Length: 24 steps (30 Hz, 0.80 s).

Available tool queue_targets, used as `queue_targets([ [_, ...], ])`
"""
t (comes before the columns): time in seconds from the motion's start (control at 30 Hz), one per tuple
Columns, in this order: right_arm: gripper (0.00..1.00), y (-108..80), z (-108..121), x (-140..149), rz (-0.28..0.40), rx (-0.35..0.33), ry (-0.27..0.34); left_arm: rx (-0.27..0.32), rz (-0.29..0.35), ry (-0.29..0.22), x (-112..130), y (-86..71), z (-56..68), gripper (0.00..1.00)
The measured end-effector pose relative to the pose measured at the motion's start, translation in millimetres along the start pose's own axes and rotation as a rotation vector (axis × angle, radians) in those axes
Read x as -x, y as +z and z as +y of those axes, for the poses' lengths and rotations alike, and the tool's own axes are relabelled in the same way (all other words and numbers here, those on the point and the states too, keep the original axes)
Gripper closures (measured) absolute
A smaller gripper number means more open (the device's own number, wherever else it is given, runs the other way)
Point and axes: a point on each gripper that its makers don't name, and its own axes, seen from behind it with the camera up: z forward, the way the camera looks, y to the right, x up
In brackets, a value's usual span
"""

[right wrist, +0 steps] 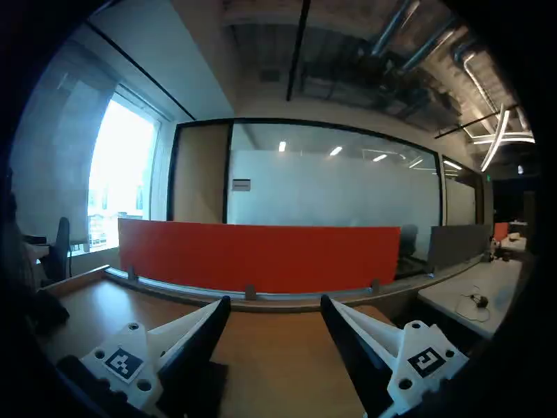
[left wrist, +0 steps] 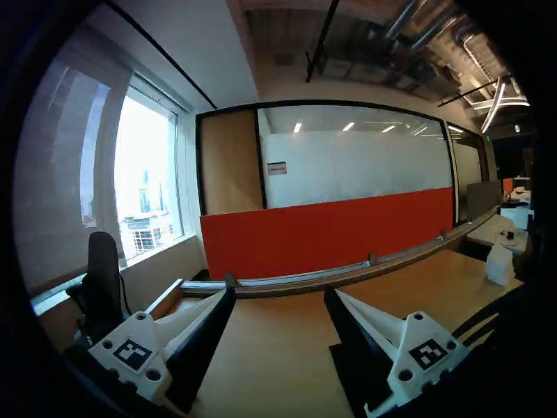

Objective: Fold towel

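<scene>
Left gripper (left wrist: 278, 291): jaws wide apart, holding nothing, hovering over the wooden desk (left wrist: 278, 362). Right gripper (right wrist: 275, 299): jaws likewise spread and empty. A dark flat patch (left wrist: 342, 376) lies on the desk just under the left gripper; can't tell if it's the towel. Orange partition (left wrist: 327, 233) runs along the desk's far edge. Window (left wrist: 143, 188) and black chair (left wrist: 103, 279) are at left.

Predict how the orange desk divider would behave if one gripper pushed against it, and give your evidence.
The orange desk divider would probably feel rigid: its face looks flat and straight-edged. It likely would not tip or slide, since small brackets seem to clamp its base to the wooden desk. Its smooth face may be slippery.
</scene>
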Motion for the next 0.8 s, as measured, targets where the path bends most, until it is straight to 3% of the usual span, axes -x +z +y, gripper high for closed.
queue_targets([
  [0.37, 0.01, -9.3, -24, 12, -0.062, -0.119, -0.062, 0.15, -0.08, 0.043, 8, -2.9, 29.9, 0.06],
  [0.8, 0.0, -23.4, -75, 25, -0.156, -0.364, -0.177, 0.37, -0.18, 0.097, 25, -14.7, 67.6, 0.06],
])
